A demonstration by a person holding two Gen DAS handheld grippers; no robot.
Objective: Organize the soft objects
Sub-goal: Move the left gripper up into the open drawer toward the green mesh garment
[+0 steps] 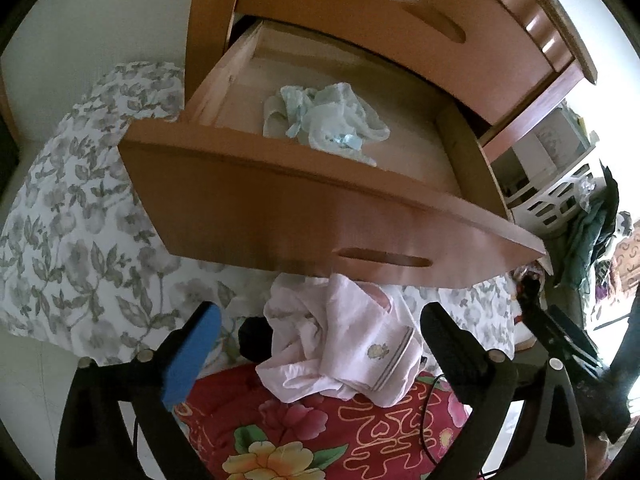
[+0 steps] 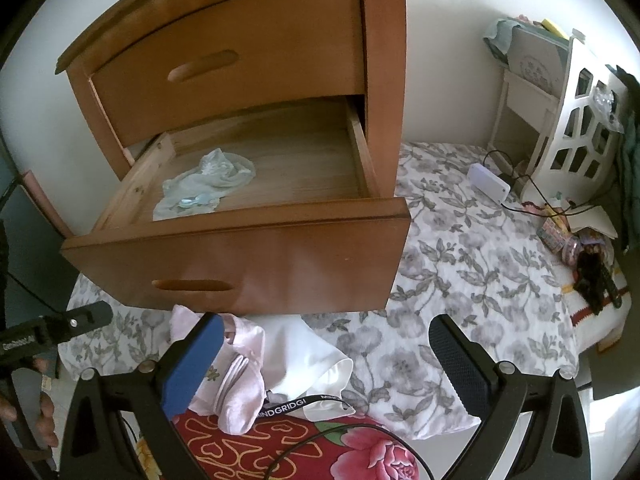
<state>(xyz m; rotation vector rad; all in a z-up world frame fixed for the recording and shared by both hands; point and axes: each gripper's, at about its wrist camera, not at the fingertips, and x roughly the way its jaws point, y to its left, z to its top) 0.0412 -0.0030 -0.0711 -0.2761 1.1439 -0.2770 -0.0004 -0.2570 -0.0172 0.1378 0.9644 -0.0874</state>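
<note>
Hanging with jaws spread wide and empty, the left gripper (image 1: 320,344) and right gripper (image 2: 326,360) sit below the open drawer (image 1: 280,216), which holds pale blue cloth (image 1: 324,118). Pink garment (image 1: 344,356) lies just under the drawer front; a shallow pinch may drop it, or drag the white cloth (image 2: 308,348)

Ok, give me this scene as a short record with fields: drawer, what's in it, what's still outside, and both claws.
drawer: lower drawer pulled out; upper drawer closed
in drawer: crumpled pale blue garment
outside: pink garment and white garment on the bed below the drawer front
left claw: open, empty, pink garment between its fingers
right claw: open, empty
</note>
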